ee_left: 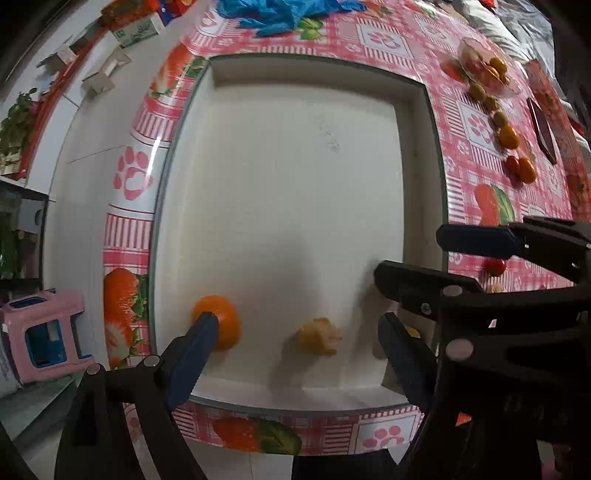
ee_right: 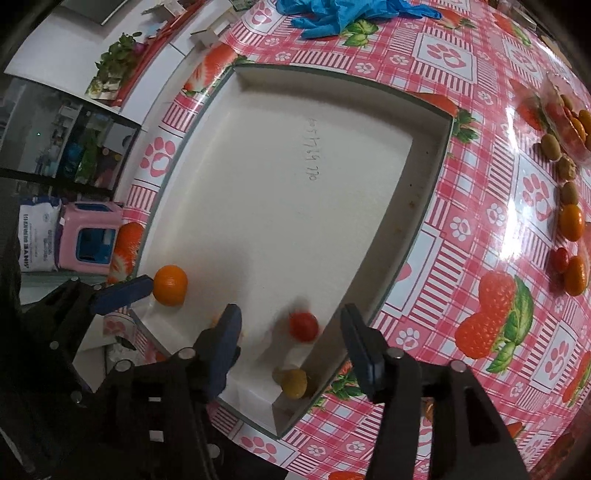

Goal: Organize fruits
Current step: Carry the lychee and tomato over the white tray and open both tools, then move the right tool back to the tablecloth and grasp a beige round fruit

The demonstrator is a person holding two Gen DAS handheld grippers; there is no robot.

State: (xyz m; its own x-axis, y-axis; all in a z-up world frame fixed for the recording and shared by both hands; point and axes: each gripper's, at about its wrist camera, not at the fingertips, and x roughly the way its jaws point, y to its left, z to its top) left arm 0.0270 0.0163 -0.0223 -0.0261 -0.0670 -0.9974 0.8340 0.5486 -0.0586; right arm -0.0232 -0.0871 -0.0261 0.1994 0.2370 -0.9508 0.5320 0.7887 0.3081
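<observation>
Right gripper (ee_right: 291,343) hovers over the near corner of the white tray (ee_right: 332,92), jaws spread wide and empty. A red cherry tomato (ee_right: 303,325) sits between the fingers, blurred, lying on the tray floor or just short of it; I judge it freshly let go, but cannot tell whether it has settled. A yellowish fruit (ee_right: 294,383) lies in the tray's near corner, against the wall.

Left gripper (ee_left: 295,339) is likewise wide open and holds nothing, poised over the tray's near edge. Its left finger overlaps the orange citrus (ee_left: 218,321) in the left wrist view; whether they touch I cannot tell. A pale husked fruit (ee_left: 319,336), blurred, lies on the tray floor between its fingers.

Farther out, beyond the tray's right wall, the rest of the fruit waits on the pink checked tablecloth (ee_right: 461,229): a red tomato beside an orange one (ee_right: 575,275), another orange fruit (ee_right: 571,221), then olive-brown ones trailing up to a clear container (ee_right: 565,118). Blue gloves (ee_right: 332,14) lie past the tray's far edge.

Step in hand, as I read it: depositing fruit into the tray, a few in, most still outside. Next move likely calls for lifting clear of the tray wall, swinging right to the nearest tomato pair, and closing gently; round fruit rolls on slick cloth.
</observation>
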